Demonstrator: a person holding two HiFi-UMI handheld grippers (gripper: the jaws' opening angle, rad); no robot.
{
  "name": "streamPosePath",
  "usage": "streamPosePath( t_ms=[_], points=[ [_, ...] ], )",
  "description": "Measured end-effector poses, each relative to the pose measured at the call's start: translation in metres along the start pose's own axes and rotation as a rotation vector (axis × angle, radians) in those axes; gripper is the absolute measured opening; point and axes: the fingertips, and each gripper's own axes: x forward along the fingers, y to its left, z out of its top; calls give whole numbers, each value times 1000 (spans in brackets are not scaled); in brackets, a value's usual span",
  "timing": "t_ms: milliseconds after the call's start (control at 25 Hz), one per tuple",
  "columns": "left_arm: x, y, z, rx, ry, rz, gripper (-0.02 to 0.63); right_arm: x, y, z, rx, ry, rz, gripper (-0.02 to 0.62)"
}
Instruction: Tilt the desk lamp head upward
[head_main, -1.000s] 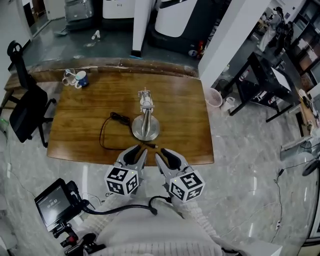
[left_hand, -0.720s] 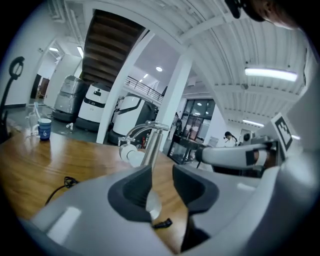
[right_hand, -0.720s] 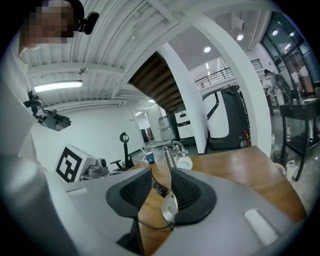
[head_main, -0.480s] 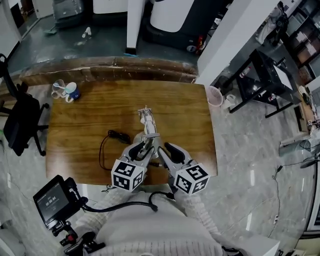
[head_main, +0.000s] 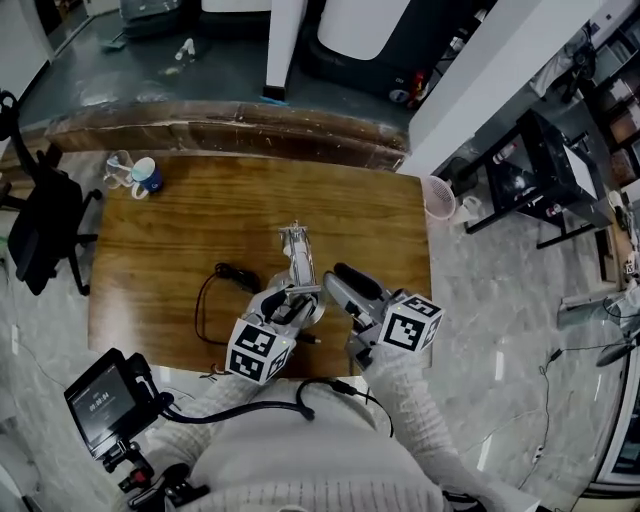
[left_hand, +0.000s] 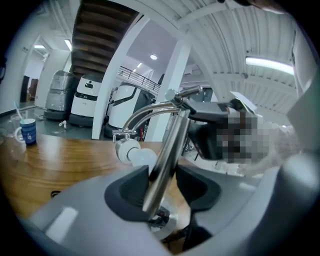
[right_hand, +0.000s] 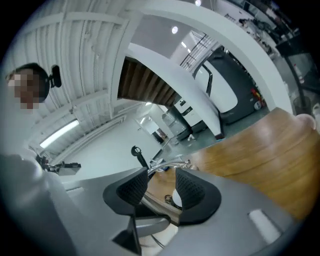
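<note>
Desk lamp (head_main: 297, 262) stands on the wooden worktop (head_main: 180, 250) in the head view, toward the near edge. Its chrome stem rises from a round base and its head reaches toward the far side. Our left gripper (head_main: 285, 300) sits right over the base, and our right gripper (head_main: 342, 276) is just beside the stem on the right. A black cable (head_main: 205, 295) loops on the worktop left of the base. At the far left corner a blue mug (head_main: 147, 177) stands next to clear cups (head_main: 118, 165); we cannot tell what they hold. A white mesh bin (head_main: 438, 197) stands on the floor off the far right corner, and its inside is too small to read. In the left gripper view the jaws have just been opening and stand wide apart. The stem (left_hand: 167, 150) slants up between them, close against the left pad and clear of the right one. The curved neck ends in a white bulb (left_hand: 137, 155), and the mug (left_hand: 28, 133) shows far left. In the right gripper view the jaws have likewise just been opening. They are spread with nothing pinched, and the lamp's neck (right_hand: 170, 163) shows beyond the gap.
</note>
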Motion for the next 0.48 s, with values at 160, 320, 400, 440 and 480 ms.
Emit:
streamPosePath(
  t_ms=[160,320,400,440,480],
  points=[
    [-2,4,4,-5,-15,19,167,30,6,18,187,107,162,193],
    [-4,8,6,-4,-27,28,167,58,-11,21,437,229,211,199],
    [-3,11,5,-10,-33,28,167,71,-19,14,515,290,225,199],
    [-4,12,4,-13,-37,31,167,77,-21,9,551,318,239,199],
    [-4,14,4,-13,-41,34,167,82,-21,5,592,341,258,199]
  ],
)
